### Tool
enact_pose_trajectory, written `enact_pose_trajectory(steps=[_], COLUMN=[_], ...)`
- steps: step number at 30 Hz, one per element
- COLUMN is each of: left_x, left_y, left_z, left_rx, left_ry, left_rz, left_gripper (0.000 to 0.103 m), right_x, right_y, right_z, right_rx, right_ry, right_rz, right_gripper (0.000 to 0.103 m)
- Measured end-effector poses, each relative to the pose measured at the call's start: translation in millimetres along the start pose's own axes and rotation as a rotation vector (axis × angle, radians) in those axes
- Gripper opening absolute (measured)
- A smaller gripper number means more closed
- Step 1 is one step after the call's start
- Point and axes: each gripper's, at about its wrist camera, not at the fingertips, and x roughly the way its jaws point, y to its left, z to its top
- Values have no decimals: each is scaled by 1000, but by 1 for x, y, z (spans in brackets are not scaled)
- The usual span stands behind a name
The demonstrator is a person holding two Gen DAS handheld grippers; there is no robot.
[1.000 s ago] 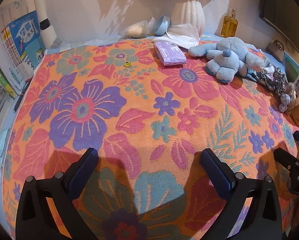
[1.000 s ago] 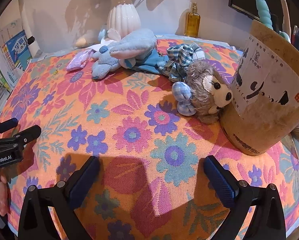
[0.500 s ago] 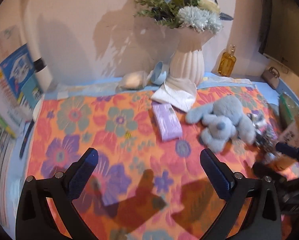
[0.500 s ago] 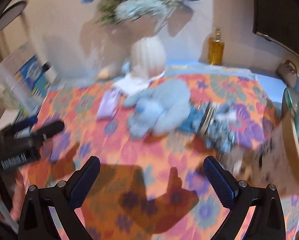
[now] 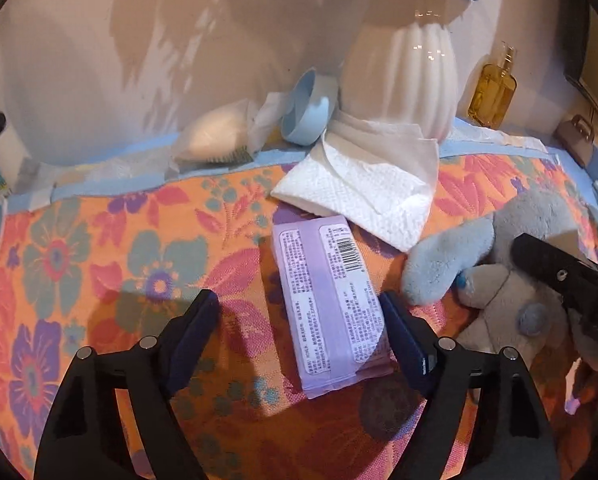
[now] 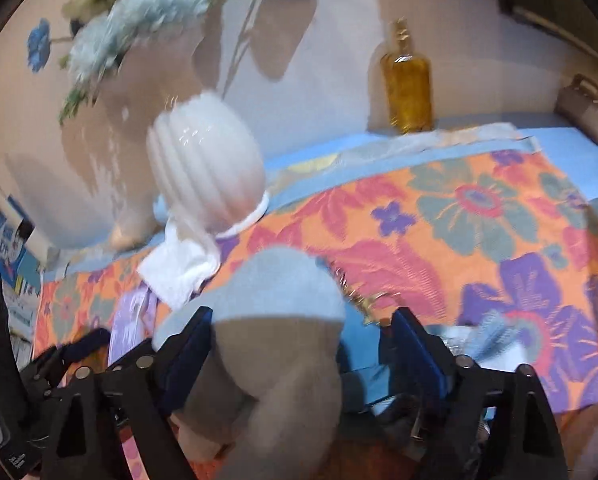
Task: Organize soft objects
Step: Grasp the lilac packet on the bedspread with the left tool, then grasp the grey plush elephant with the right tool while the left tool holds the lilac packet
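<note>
A purple tissue pack (image 5: pixel 327 300) lies lengthwise on the floral cloth (image 5: pixel 99 264) between the fingers of my left gripper (image 5: pixel 299 332). Its jaws are closing: the right pad is at the pack's edge and the left pad stands well clear. The blue plush toy (image 5: pixel 447 264) lies just right of the pack. In the right wrist view the plush (image 6: pixel 283 320) fills the space between the fingers of my right gripper (image 6: pixel 303 348), whose jaws are also closing. The left pad is against the fur; the right pad is apart from it.
A white ribbed vase (image 5: pixel 403 76) with flowers stands at the back, with a folded white napkin (image 5: pixel 363 188) and a light blue ring (image 5: pixel 309 112) at its foot. An amber bottle (image 6: pixel 407 76) and a small brown bag (image 6: pixel 583 104) stand by the wall.
Both grippers have moved forward across the cloth toward the wall. The left now straddles the purple pack and the right straddles the blue plush. Both pairs of jaws have narrowed.
</note>
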Motion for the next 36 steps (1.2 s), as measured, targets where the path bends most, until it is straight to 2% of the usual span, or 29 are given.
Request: enact_pose_trajectory(steps=[1, 3, 7, 9, 11, 13, 15, 18, 19, 22, 25, 27, 29, 31, 33, 34, 35, 36], left_x=[0, -5, -18, -28, -40, -61, -83, -108, -111, -123, -119, -116, -112, -114, -113, -113, -113, -113], left_y=[-1, -2, -1, 3, 10, 13, 15, 34, 36, 29, 37, 44, 49, 53, 51, 49, 47, 44], left_z=[0, -1, -6, -9, -11, -20, -37, -78, -86, -121, -136, -139, -142, -144, -144, -144, -144, -144], left_rx=[0, 7, 4, -19, -39, -31, -40, -162, -172, -129, -167, -190, -204, -212, -199, -182, -170, -157], left_ry=[-4, -31, -61, -32, -9, -26, -46, 4, 6, -26, -6, -4, -3, -20, -25, -26, -26, -27], left_rz=[-9, -9, -10, -61, -115, -107, -105, -253, -254, -114, -113, -118, -115, -132, -130, -123, -119, -114], left_gripper=[63, 37, 35, 35, 35, 35, 35, 35, 35, 35, 35, 35, 35, 35, 36, 36, 36, 36], right_x=[-3, -9, -24, -31, -45, -70, -87, -106, -111, -111, -117, -119, -125, -136, -149, -157, -162, -171], right_y=[4, 12, 22, 21, 14, 4, 1, 4, 7, 17, 15, 14, 13, 20, 32, 35, 36, 34], right_z=[0, -1, -5, -6, -9, -19, -33, -56, -65, -87, -109, -118, -127, -136, -146, -150, -152, -151], right_rx=[-24, -65, -107, -97, -28, 94, 137, 161, 157, 102, 105, 101, 98, 43, -57, -107, -136, -173], right_ry=[-14, -59, -127, -137, -122, -104, -73, -19, 1, 43, 53, 94, 115, 119, 114, 96, 72, 17], right_rz=[5, -23, -48, -61, -59, 10, 32, 59, 61, 36, 37, 38, 70, 88, 91, 80, 55, -20], right_gripper=[72, 58, 54, 54, 53, 52, 51, 51, 51, 51, 51, 51, 51, 51, 58, 64, 71, 76])
